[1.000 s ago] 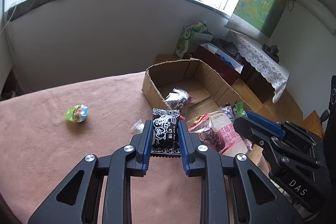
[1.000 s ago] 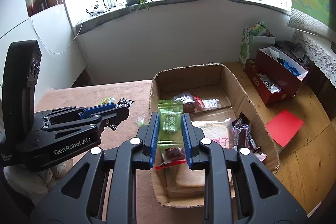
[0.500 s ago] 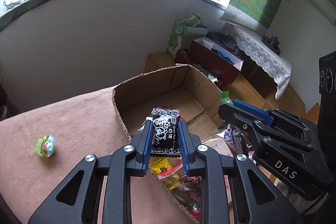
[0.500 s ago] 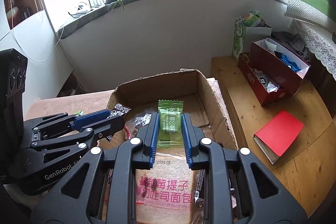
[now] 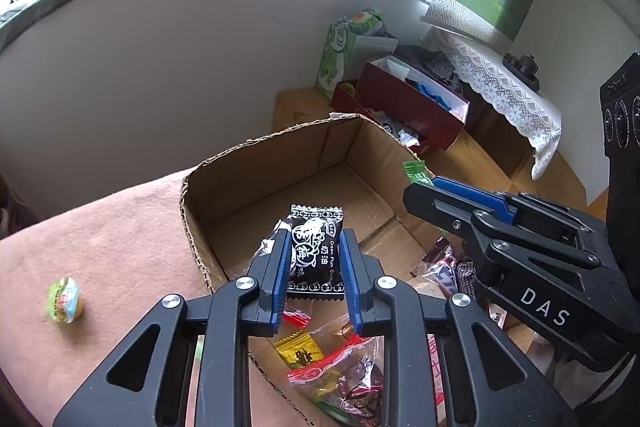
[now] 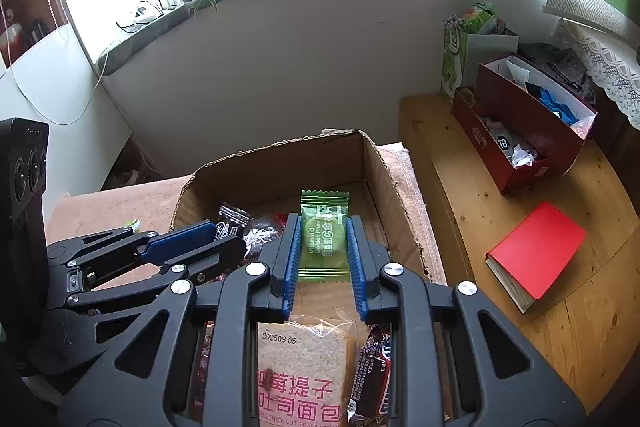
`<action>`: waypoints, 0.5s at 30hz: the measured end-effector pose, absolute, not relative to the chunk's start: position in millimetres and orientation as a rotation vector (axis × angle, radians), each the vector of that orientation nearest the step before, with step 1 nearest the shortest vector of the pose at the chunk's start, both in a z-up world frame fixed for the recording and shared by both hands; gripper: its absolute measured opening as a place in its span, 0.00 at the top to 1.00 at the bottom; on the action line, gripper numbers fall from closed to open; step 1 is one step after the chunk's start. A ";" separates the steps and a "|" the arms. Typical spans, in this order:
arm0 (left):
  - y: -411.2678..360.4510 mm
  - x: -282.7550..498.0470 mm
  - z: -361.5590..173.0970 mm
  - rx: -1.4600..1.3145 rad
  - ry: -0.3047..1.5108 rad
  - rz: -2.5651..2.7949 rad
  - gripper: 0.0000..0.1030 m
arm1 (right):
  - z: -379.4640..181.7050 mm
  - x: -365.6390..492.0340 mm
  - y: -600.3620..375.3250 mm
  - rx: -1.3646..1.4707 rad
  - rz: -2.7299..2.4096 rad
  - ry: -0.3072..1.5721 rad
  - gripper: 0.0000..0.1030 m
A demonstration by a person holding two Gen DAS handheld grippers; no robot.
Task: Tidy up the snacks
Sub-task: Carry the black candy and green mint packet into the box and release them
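Whereas a second ago both grippers stood short of the cardboard box [image 5: 256,183], with the black candy packet [image 5: 316,251] over the pink-clothed counter [image 5: 100,247], both packets now hang above the box interior. The left gripper [image 5: 314,267] is clamped on the black candy packet; the right gripper [image 6: 324,251] is clamped on the green candy packet [image 6: 324,235].

The box's torn near-left wall runs just beside the left gripper's fingers. The far half of the box floor lies bare; the near half is crowded with bagged snacks and a bread pack [image 6: 300,375].

Only the left view shows the loose round candy [image 5: 64,299] on the counter at lower left, well apart from the box. Only the right view shows the red book [image 6: 536,255] on the wooden floor at right.
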State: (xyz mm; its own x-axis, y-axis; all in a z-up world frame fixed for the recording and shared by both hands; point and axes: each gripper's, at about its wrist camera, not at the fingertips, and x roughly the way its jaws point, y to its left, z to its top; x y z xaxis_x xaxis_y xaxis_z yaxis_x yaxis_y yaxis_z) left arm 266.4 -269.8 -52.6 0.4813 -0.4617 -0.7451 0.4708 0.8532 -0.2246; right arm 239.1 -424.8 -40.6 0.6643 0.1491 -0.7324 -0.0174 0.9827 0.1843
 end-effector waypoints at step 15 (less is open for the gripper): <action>-268.0 258.5 -46.2 0.010 0.906 -0.557 0.75 | -30.5 228.4 -427.8 0.165 0.041 0.811 0.43</action>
State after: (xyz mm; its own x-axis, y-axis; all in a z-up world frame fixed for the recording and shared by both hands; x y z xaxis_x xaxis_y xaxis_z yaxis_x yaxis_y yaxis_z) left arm 258.5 -268.0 -46.2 0.4860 -0.4534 -0.7472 0.4616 0.8591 -0.2211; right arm 228.4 -427.8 -30.5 0.6890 0.0997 -0.7178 0.0263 0.9864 0.1622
